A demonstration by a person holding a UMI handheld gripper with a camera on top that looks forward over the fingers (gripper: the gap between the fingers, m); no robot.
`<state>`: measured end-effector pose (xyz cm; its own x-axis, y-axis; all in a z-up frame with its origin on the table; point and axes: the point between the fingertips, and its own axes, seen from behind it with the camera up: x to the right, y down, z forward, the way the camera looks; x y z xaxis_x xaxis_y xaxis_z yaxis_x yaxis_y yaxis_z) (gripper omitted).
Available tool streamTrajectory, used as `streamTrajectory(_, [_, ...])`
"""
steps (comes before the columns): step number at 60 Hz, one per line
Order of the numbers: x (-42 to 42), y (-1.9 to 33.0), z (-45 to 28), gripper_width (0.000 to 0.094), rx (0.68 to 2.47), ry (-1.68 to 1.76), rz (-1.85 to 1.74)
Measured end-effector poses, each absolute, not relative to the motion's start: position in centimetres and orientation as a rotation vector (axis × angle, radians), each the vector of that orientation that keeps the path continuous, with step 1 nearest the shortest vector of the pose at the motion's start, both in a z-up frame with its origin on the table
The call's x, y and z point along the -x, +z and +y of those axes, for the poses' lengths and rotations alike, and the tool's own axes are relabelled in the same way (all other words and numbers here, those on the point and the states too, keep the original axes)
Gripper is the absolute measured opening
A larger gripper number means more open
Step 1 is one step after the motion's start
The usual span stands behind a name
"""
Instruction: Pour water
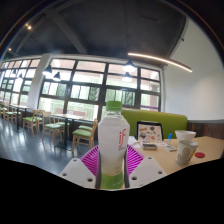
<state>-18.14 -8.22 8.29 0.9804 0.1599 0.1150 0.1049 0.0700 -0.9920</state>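
A clear plastic bottle [113, 145] with a green cap, a white label and green liquid at its bottom stands upright between my fingers. My gripper [112, 162] is shut on the bottle, with both magenta pads [92, 157] pressing its sides. It is held up above the table. A white cup [186, 146] stands on the light table [205, 152] beyond and to the right of the fingers.
A framed picture [150, 131] and small items sit on the table ahead. A green sofa [155, 121] stands behind. Tables and chairs [55, 125] fill the room to the left, before large windows [90, 85].
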Motion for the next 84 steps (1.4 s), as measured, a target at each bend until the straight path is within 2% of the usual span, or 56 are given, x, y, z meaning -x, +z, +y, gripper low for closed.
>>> streamTrajectory(15, [17.2,8.1,-7.9,0.0306,1.555,0.153,-0.178])
streamTrajectory(20, [16.8,8.8,-7.4,0.0307,1.586,0.285,-0.073])
streamTrajectory(23, [15.8,7.4,-6.4,0.0305,1.636,0.406,-0.014])
streamTrajectory(31, [14.5,7.5,-6.2,0.0305,1.649,0.585,0.042])
streamTrajectory(34, [13.1,8.5,-6.5,0.0304,1.650,0.663,0.108])
streamTrajectory(35, [13.8,9.9,-7.9,0.0303,1.650,0.691,0.134])
streamTrajectory(42, [10.1,15.2,-7.8,0.0306,1.552,0.876,0.280])
streamTrajectory(48, [4.8,16.9,-5.6,0.0306,1.471,1.029,0.541])
streamTrajectory(61, [-3.4,14.8,0.1,0.0303,1.229,1.522,1.146])
streamTrajectory(69, [-3.1,15.8,-0.9,0.0305,1.077,1.788,1.321])
streamTrajectory(84, [-3.3,16.7,-3.0,0.0307,0.934,1.920,1.470])
